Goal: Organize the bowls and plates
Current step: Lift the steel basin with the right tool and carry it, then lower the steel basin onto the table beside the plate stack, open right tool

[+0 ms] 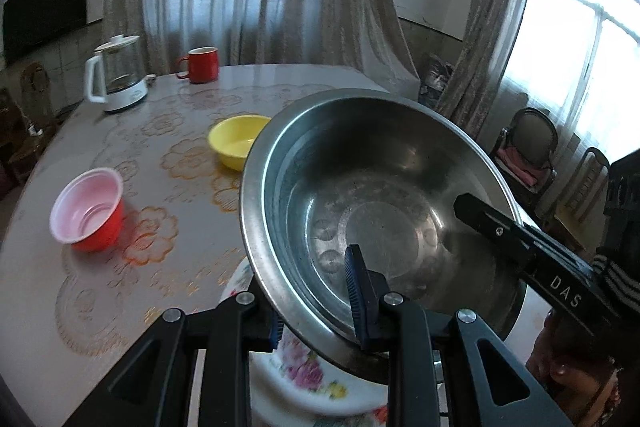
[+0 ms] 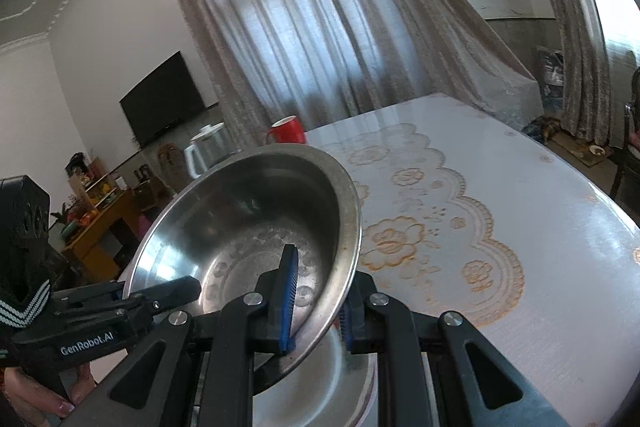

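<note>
Both the left gripper [image 1: 318, 301] and right gripper [image 2: 316, 303] clench the rim of an empty round steel bowl [image 1: 376, 211], tilted above a flowered white plate [image 1: 304, 371] on the lace-patterned counter [image 1: 168, 131].

Round stainless-steel bowl [image 1: 380, 203]: silver-grey, embossed circular motifs on base. Shallow plastic bowl [image 1: 236, 141]: yellow. Disposable cup-shaped bowl [image 1: 90, 211]: red outside, white inside. Ceramic mug [image 1: 202, 65]: red. Bench [image 1: 160, 155] covering: white, orange floral lace print. Plate [image 1: 304, 371]: white, apparently pink-and-yellow flowers; blurred. Left gripper [image 1: 316, 311] pads: blue.
</note>
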Demonstrator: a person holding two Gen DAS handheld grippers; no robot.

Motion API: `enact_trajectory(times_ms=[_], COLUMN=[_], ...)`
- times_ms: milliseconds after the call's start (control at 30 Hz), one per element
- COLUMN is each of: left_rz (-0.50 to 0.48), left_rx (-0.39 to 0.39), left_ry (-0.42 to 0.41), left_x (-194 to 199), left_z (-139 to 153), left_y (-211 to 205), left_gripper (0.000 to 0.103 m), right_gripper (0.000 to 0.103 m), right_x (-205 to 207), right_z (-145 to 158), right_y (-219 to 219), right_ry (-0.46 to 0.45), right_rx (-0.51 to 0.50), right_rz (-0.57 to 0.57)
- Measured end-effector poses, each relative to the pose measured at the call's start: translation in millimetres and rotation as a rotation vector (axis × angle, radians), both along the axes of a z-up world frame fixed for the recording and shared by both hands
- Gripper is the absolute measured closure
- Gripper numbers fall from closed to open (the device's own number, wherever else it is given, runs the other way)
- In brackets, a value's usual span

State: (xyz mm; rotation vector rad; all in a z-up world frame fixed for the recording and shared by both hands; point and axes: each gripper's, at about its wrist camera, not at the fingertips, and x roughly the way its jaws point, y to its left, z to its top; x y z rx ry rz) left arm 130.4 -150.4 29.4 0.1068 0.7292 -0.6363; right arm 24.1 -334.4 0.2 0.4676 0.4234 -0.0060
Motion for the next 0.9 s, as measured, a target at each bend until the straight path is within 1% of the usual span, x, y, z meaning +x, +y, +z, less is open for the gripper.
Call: enact_trajectory(times_ms=[433,800,900], left_rz=[0.143,0.251,0.279], left_rx=[-0.067,-0.105,-0.109], left_ry=[0.032,0.077,0.081], left_x=[-18.5,-28.3,-28.9], left_z=[-16.0,-35.4,-38.6], left_y=[77.1,136.0,151.2], left_gripper=[0.077,0.076,0.076], right_gripper=[0.086,0.086,0.086], right_x=[3.4,13.2,19.4], right_z=[4.1,2.4,-0.2], right_y=[57.7,114.0,124.3], right_ry=[0.005,0.040,0.053], right_rx=[-0.010,-0.036,-0.022], right_rz=[0.127,0.236,0.267])
